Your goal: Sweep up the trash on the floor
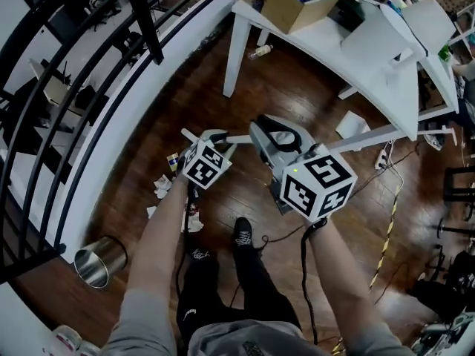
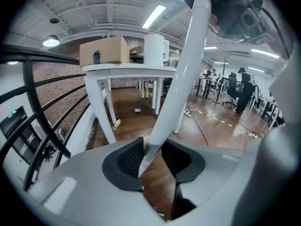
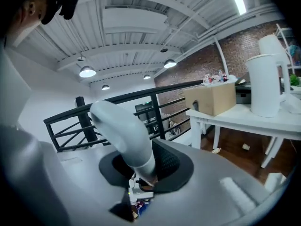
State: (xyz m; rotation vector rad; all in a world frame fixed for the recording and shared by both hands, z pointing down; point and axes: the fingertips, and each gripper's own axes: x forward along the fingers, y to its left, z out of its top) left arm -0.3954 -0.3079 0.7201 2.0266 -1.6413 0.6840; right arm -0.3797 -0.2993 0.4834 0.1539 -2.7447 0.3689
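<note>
Far left, behind the black railing (image 1: 89, 65): a lower level, too dim to read. At the foot of the white wall, on the wooden floor (image 1: 297, 80): a steel bin (image 1: 100, 260), upright or tipped not clear at this edge of the head view.

Next, the trash, all down on the floor between wall and shoes: crumpled white paper (image 1: 162, 186), a colourful packet (image 1: 172, 160), and a second paper wad (image 1: 194, 221) half covered by the left forearm.

Left gripper (image 2: 153, 159): jaws set wide and clamped on a white pole (image 2: 181, 79). In the head view the pole runs rightward, slips behind the other gripper and gets lost against the desk's front edge. No working end visible.

Right gripper (image 3: 141, 168): jaws pinched on a curved grey-white handle (image 3: 124, 135). Whatever hangs from that handle is hidden under the gripper body. Through the gap below the jaws: scraps of litter (image 3: 137, 206), too small to name.

Right: white desk (image 1: 326, 39), cut off by the top edge. Cardboard box (image 1: 286, 6) at its left end, plastic bottle (image 1: 260, 50) on the floor beneath that end. Under the front edge, a white sheet (image 1: 352, 124), partly crossed by the pole.
</note>
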